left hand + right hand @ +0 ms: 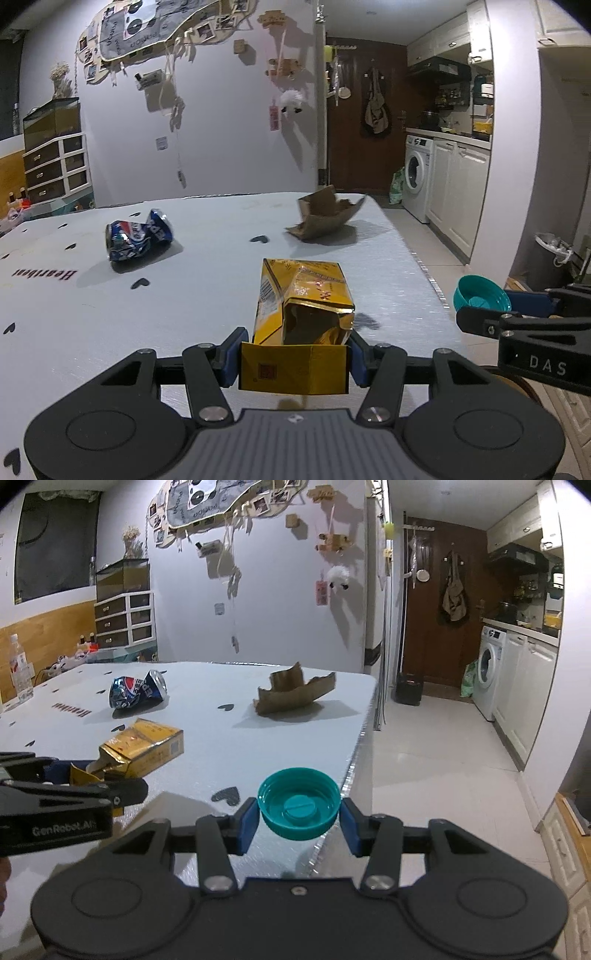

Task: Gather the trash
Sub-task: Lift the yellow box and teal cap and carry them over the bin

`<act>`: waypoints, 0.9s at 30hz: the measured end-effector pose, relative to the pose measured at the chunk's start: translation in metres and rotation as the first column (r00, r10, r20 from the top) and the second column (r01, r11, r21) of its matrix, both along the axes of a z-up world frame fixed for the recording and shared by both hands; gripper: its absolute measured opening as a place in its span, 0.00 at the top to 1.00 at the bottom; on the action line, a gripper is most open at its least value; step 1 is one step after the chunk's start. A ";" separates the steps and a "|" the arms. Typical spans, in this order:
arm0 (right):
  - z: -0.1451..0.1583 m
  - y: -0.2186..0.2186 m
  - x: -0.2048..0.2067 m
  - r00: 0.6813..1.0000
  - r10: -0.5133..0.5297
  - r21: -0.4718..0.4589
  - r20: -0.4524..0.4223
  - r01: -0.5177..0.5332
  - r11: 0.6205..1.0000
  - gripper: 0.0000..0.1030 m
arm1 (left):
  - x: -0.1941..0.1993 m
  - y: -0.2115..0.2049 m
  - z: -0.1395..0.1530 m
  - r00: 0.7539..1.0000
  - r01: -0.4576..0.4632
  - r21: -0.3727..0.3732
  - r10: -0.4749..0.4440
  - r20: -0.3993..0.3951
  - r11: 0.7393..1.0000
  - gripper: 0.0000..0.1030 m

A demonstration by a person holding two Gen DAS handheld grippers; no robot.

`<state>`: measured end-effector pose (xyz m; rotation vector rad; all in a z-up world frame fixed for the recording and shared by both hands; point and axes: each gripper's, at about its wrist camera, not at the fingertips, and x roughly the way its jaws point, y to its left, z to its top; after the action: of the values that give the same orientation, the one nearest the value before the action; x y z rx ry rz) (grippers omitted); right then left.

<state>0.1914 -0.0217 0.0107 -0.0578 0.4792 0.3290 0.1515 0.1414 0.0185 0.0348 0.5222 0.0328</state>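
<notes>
Blue-padded fingers (231,356) of the left gripper (293,360) are clamped on the open flap end of a yellow carton (306,295), one pad pressed against each side of it. Its crumpled, foil-lined mouth faces the camera, and the rest of its body stretches away over the white counter (207,302). From the right wrist view the same carton (147,747) shows at the left, tilted, with the left gripper's black arm in front of it; whether its far end rests on the counter or hangs clear cannot be told.

On the right gripper (299,818), the fingers (246,821) are closed on a teal cap (299,806), gripping its rim from both sides. The cap sits hollow side up, near the counter's right edge, over the metal-trimmed border. In the left wrist view the cap (482,293) shows at the far right, held between the right gripper's black arms, beyond the counter's edge.

Farther back on the counter lie a crushed blue soda can (138,236) on its side at the left and a torn piece of brown cardboard (325,216) at the right, well apart from each other and from both grippers. Small dark heart shapes dot the counter's white cover.
</notes>
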 end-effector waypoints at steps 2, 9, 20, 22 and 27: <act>0.002 -0.009 -0.007 1.000 -0.005 0.003 0.007 0.005 1.000 0.53 | -0.004 -0.008 0.001 1.000 0.011 -0.001 -0.011 0.006 1.000 0.46; 0.004 -0.045 -0.027 0.999 -0.036 0.020 0.009 0.036 0.999 0.53 | -0.017 -0.046 0.005 0.998 0.063 0.002 -0.063 0.021 0.998 0.46; -0.004 -0.111 -0.050 0.991 -0.135 0.035 0.015 0.134 0.990 0.53 | -0.026 -0.115 0.002 0.986 0.166 0.023 -0.167 0.024 0.986 0.46; -0.007 -0.124 -0.052 0.988 -0.156 0.041 0.010 0.155 0.987 0.53 | -0.026 -0.128 0.000 0.982 0.185 0.026 -0.186 0.020 0.982 0.46; -0.016 -0.154 -0.057 0.980 -0.197 0.053 -0.004 0.197 0.979 0.53 | -0.022 -0.159 -0.009 0.974 0.226 0.029 -0.226 -0.002 0.974 0.46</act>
<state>0.1349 -0.1759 -0.0052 0.0410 0.4703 0.1467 0.1300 -0.0173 0.0097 0.1228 0.5134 -0.1819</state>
